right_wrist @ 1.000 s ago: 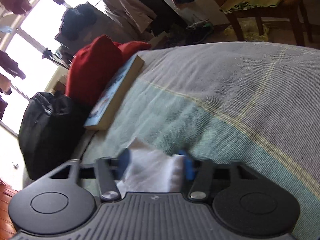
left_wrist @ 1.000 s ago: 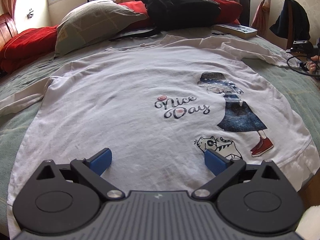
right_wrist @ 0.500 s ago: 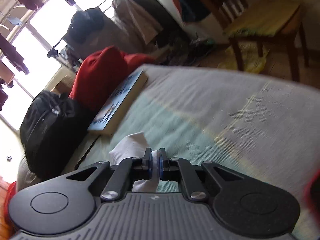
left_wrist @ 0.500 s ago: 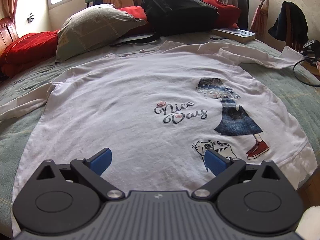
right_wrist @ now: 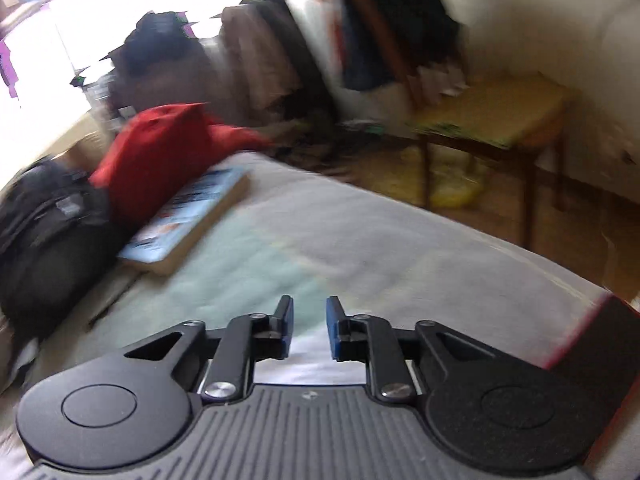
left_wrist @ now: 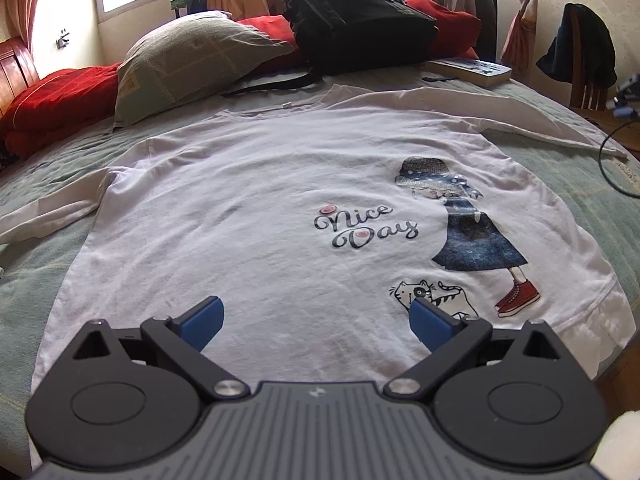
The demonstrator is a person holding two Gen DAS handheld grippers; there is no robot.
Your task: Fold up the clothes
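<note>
One white long-sleeved shirt (left_wrist: 248, 208) printed "Nice Day" lies spread flat across your green woven bedspread (left_wrist: 24, 292), hem at the near edge.

Your left gripper (left_wrist: 316, 320) hovers over that hem with its two blue pads wide apart, holding nothing. Your right gripper (right_wrist: 310, 326) has its pads a narrow gap apart and nothing clamped; white cloth shows just below them, but blur hides whether it touches. At the far edge you have one black backpack (left_wrist: 356, 16), one grey-green pillow (left_wrist: 188, 60), one paperback book (left_wrist: 468, 70) and red cushions (left_wrist: 52, 104). Only the left view shows the shirt's print; only the right view shows the wooden chair (right_wrist: 496, 120) beside the bed.
</note>
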